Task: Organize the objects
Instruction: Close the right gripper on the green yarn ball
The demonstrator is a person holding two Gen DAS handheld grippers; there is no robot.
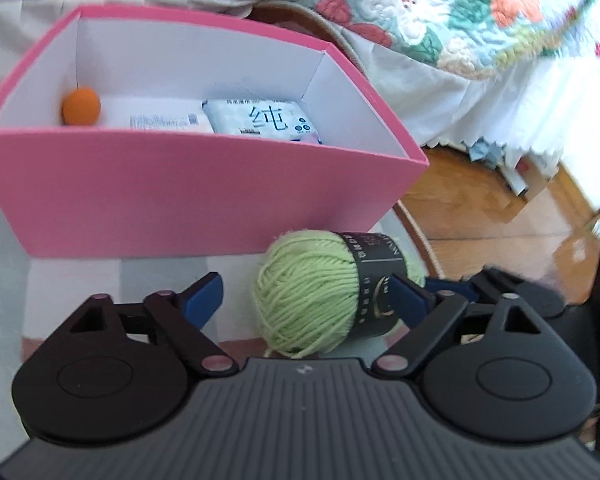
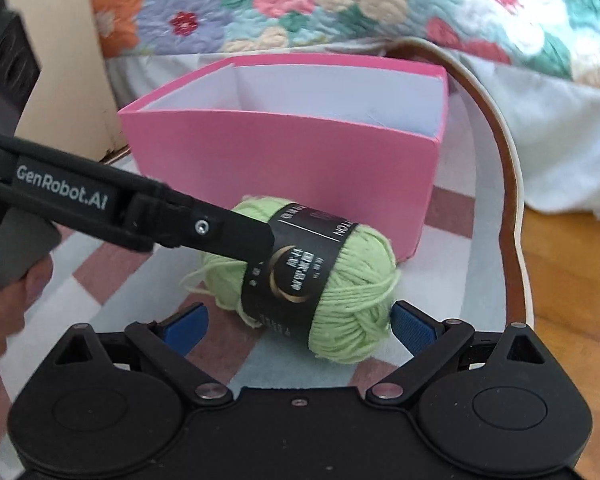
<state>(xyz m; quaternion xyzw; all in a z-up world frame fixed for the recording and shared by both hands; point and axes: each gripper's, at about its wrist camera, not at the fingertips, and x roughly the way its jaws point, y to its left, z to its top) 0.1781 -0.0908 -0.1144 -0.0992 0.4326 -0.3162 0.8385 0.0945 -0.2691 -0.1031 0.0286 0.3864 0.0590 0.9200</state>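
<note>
A green yarn ball (image 1: 312,292) with a black label lies on the checked mat in front of a pink box (image 1: 204,188). It also shows in the right wrist view (image 2: 340,280), with the pink box (image 2: 284,168) behind it. My left gripper (image 1: 304,296) is open, its jaws on either side of the yarn, the right pad touching the label. In the right wrist view the left gripper's finger (image 2: 236,236) reaches the yarn from the left. My right gripper (image 2: 300,320) is open just in front of the yarn. The box holds an orange ball (image 1: 81,106) and a wipes pack (image 1: 264,120).
A floral quilt (image 1: 420,8) hangs over a bed behind the box. The mat lies on a round table with a brown rim (image 2: 512,208). Wooden floor (image 1: 500,216) lies to the right. A beige board (image 2: 68,60) stands at the left.
</note>
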